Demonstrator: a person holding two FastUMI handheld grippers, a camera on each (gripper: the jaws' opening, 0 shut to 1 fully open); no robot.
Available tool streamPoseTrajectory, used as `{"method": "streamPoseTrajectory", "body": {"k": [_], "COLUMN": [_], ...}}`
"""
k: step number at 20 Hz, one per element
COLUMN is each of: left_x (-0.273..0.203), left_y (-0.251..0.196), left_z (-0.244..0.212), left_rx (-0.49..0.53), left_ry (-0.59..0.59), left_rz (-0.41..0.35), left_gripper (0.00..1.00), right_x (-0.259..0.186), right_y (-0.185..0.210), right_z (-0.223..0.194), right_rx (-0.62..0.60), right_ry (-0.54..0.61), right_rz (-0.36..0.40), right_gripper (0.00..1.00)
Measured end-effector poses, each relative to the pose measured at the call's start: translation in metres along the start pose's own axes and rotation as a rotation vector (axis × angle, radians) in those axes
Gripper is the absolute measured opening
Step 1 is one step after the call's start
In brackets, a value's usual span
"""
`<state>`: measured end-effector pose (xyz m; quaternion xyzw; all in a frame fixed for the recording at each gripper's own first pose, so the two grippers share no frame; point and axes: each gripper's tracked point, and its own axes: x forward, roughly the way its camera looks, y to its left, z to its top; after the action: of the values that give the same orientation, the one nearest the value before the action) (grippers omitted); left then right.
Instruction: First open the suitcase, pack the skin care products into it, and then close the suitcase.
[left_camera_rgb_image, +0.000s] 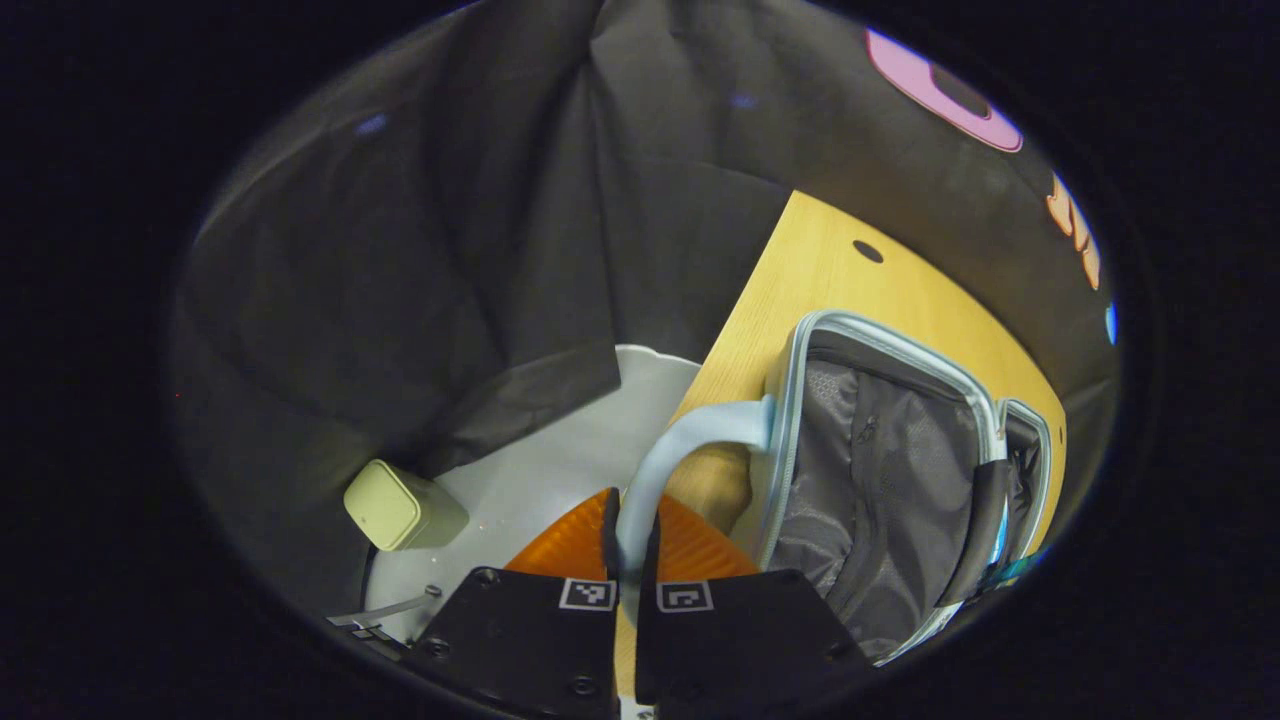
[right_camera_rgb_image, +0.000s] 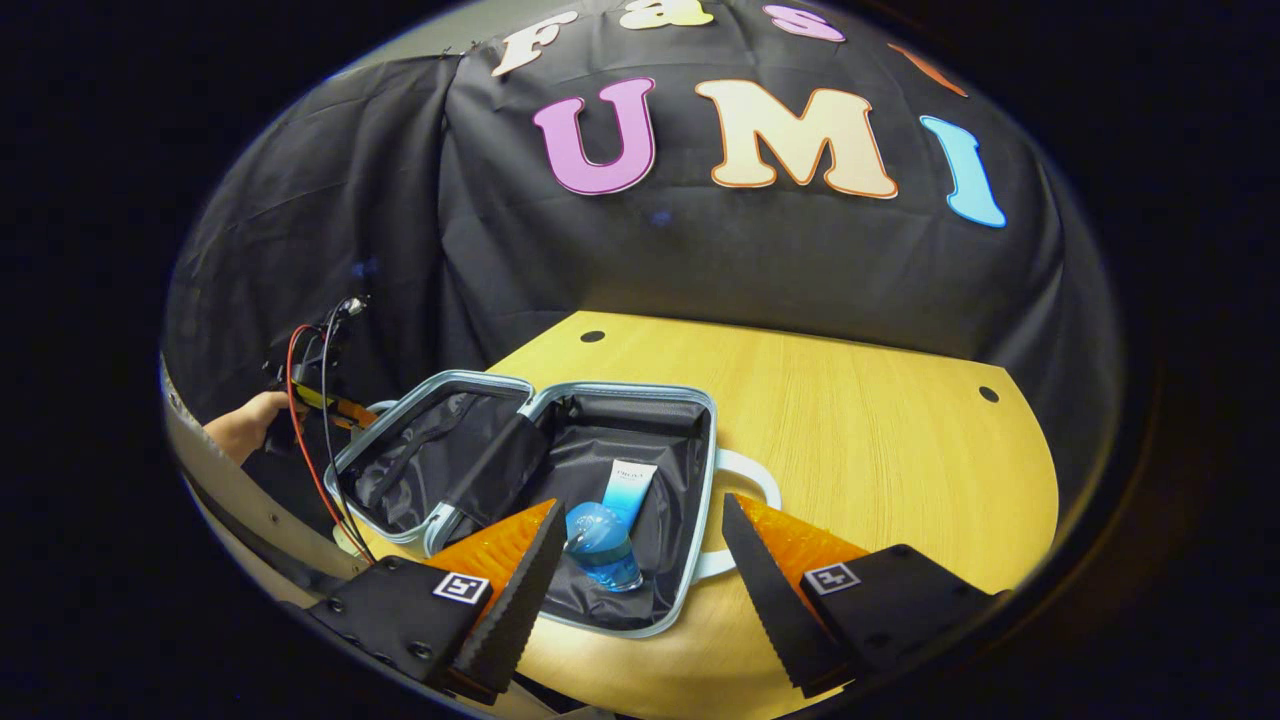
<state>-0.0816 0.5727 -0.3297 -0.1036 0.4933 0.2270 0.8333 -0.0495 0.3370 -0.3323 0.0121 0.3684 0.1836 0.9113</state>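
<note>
we see the suitcase (right_camera_rgb_image: 540, 470) lying open on the wooden surface (right_camera_rgb_image: 850, 440), a tube (right_camera_rgb_image: 628, 490) and blue bottle (right_camera_rgb_image: 603, 545) inside. our left gripper (left_camera_rgb_image: 632, 560) clenches its pale handle (left_camera_rgb_image: 680, 450); our right gripper (right_camera_rgb_image: 640, 570) hangs released above the bottle.

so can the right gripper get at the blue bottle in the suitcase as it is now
Probably yes. The right gripper is open, and the blue bottle lies in the open suitcase right between its fingers, beside the tube, with nothing over it. The left gripper is shut on the handle of the other half.
</note>
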Motion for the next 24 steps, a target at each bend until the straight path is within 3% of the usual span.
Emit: {"method": "streamPoseTrajectory", "body": {"k": [1, 2, 3, 4, 12, 20, 24], "left_x": [-0.008, -0.019, -0.028, -0.039, -0.090, -0.167, -0.196], "left_y": [-0.005, -0.007, -0.010, -0.015, -0.039, -0.137, -0.201], "left_z": [0.007, 0.014, 0.016, 0.021, 0.053, 0.072, 0.069], "left_rx": [0.020, 0.031, 0.037, 0.041, 0.121, 0.155, 0.190], "left_ry": [-0.032, -0.056, -0.072, -0.098, -0.234, -0.374, -0.428], "left_rz": [-0.013, -0.018, -0.024, -0.035, -0.047, -0.123, -0.219], "left_gripper": [0.01, 0.00, 0.00, 0.00, 0.00, 0.00, 0.00], "right_x": [0.000, 0.000, -0.001, -0.001, -0.021, -0.051, -0.065], "right_y": [0.000, 0.000, 0.001, 0.001, -0.011, -0.045, -0.069], "right_z": [0.001, 0.001, 0.001, 0.002, 0.018, 0.057, 0.070], "right_rx": [0.000, 0.003, 0.004, 0.001, 0.008, 0.024, 0.024], "right_ry": [-0.007, -0.010, -0.007, -0.009, -0.061, -0.169, -0.210], "right_rz": [0.004, 0.012, 0.025, 0.037, 0.095, 0.127, 0.118], "right_gripper": [0.93, 0.98, 0.93, 0.98, 0.98, 0.98, 0.98]}}
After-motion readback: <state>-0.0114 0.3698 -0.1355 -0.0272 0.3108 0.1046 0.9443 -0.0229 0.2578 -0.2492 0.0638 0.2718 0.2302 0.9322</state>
